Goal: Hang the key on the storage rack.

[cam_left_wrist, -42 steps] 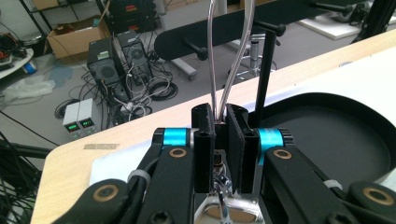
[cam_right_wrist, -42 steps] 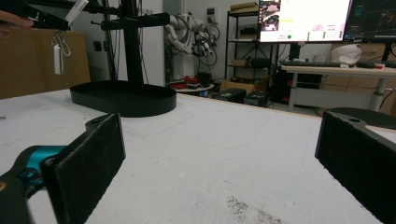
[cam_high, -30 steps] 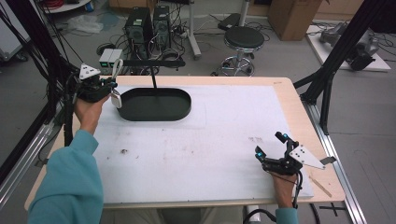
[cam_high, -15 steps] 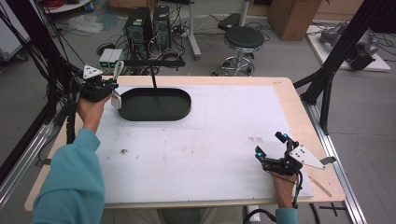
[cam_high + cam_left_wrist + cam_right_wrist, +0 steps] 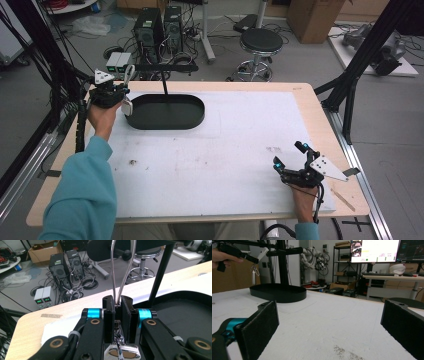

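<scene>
Your left gripper (image 5: 117, 305), bottom centre of its own view: jaws pinching a thin wire loop (image 5: 123, 270) that rises to the top edge; a metal clasp with a white tag (image 5: 123, 353) hangs beneath. In the high view it sits upper left (image 5: 123, 90), just beside the black oval tray (image 5: 165, 112) with its upright post. Your right gripper (image 5: 290, 156), lower right: jaws spread wide, holding nothing, over the white table mat (image 5: 225, 150).
</scene>
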The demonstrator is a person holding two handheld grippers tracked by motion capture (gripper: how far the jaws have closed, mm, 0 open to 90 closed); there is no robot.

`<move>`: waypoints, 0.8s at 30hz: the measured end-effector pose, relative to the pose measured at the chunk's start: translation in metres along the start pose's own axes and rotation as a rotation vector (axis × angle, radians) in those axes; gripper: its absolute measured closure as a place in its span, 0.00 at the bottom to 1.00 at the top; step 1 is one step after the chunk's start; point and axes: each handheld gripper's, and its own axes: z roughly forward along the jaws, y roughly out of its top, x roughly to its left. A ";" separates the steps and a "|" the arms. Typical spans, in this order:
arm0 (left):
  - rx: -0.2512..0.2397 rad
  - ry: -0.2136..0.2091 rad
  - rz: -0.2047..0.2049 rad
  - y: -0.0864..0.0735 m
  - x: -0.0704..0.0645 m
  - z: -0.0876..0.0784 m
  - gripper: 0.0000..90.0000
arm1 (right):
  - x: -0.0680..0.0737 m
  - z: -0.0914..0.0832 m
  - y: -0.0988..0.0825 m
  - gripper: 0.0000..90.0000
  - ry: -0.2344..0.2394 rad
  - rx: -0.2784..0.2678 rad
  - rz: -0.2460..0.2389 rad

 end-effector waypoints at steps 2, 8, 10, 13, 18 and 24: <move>-0.002 0.006 0.010 0.002 -0.001 0.001 0.91 | 0.000 0.000 0.000 0.01 0.000 0.000 -0.001; 0.001 0.014 -0.002 0.003 -0.002 0.006 0.91 | 0.000 0.000 0.000 0.01 0.000 0.000 0.000; 0.007 0.018 -0.008 0.002 -0.002 0.007 0.91 | 0.000 0.000 0.000 0.01 0.001 -0.001 -0.001; 0.015 0.023 -0.010 0.000 -0.001 0.009 0.91 | 0.000 0.000 0.000 0.01 0.001 0.001 0.002; 0.039 0.027 -0.016 -0.003 0.000 0.013 0.91 | 0.000 0.000 0.000 0.01 0.002 -0.001 -0.001; 0.050 0.029 -0.006 -0.006 0.000 0.017 0.91 | 0.000 0.000 0.000 0.01 0.001 0.000 0.001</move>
